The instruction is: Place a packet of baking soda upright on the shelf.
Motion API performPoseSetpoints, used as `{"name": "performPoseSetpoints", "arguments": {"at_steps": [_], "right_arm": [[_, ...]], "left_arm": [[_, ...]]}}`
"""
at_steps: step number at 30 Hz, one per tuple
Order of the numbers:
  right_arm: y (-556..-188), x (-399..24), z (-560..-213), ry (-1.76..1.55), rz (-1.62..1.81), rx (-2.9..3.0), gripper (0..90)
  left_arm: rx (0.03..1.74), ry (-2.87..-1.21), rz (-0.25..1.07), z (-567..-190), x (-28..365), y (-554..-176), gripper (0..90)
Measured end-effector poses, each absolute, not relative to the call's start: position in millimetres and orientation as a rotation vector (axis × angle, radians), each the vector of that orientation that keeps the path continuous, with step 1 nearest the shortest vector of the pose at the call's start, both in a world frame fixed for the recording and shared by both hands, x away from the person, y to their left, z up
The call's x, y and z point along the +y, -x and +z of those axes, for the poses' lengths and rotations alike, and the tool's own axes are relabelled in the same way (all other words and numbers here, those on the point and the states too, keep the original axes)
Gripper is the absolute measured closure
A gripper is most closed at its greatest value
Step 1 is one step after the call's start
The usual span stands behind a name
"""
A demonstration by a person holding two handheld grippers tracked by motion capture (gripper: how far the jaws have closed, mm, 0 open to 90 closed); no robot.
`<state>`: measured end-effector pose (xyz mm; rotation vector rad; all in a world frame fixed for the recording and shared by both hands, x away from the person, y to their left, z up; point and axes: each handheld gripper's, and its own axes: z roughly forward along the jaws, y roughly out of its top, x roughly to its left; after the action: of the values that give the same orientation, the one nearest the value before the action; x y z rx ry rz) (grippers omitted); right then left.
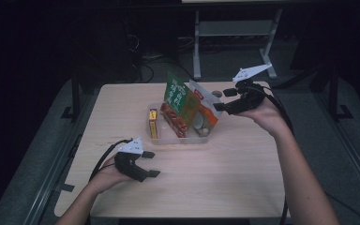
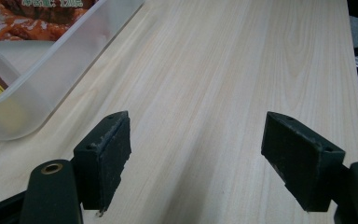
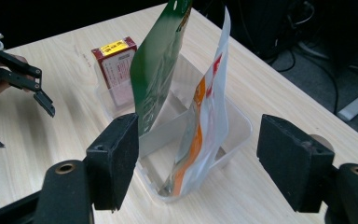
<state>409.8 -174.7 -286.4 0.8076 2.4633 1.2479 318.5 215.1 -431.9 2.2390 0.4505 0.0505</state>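
Note:
A clear plastic bin [image 1: 178,139] sits mid-table. In it stand a small red and yellow box [image 1: 153,123] at its left, a green bag [image 1: 176,96] leaning upright, a red-orange bag [image 1: 173,119] under it, and a white and orange bag [image 1: 204,105] at its right. My right gripper [image 1: 223,99] hovers just right of the bin, open, its jaws framing the white and orange bag [image 3: 207,116] and the green bag [image 3: 161,70] from a distance without touching. My left gripper [image 1: 153,163] rests low over the front left of the table, open and empty, with the bin wall [image 2: 51,79] off to its side.
The light wooden table [image 1: 225,178] has bare surface in front of the bin and to its right. A small round disc [image 1: 217,93] lies behind the right gripper. A white metal frame [image 1: 234,33] and cables stand on the dark floor beyond the far edge.

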Motion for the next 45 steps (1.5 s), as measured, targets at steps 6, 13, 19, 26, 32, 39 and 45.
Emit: {"name": "performPoseSetpoints", "arguments": {"at_steps": [6,13,19,26,32,39,45], "right_arm": [[-390,-187,-298,-0.824,1.271,2.411,28.0],[-369,-200,-319,-0.837,1.308,2.395,27.1],[-352,-206,-342,-0.836,1.326,2.400,27.1],[-331,-204,-370,-0.818,1.335,2.422,26.3],[-318,-200,-386,-0.819,1.343,2.449,24.2],[-307,-197,-406,-0.829,1.327,2.472,22.7],[-303,-191,-423,-0.822,1.324,2.524,22.3]], "left_arm": [[0.451,-2.239,0.063,-429,215,-316,23.3],[0.469,-2.239,0.060,-427,219,-311,23.1],[0.468,-2.242,0.066,-427,220,-308,23.2],[0.481,-2.256,0.065,-429,220,-304,23.1],[0.493,-2.242,0.076,-434,223,-300,22.3],[0.505,-2.252,0.087,-440,224,-299,18.2],[0.518,-2.251,0.097,-442,226,-299,16.0]]}}
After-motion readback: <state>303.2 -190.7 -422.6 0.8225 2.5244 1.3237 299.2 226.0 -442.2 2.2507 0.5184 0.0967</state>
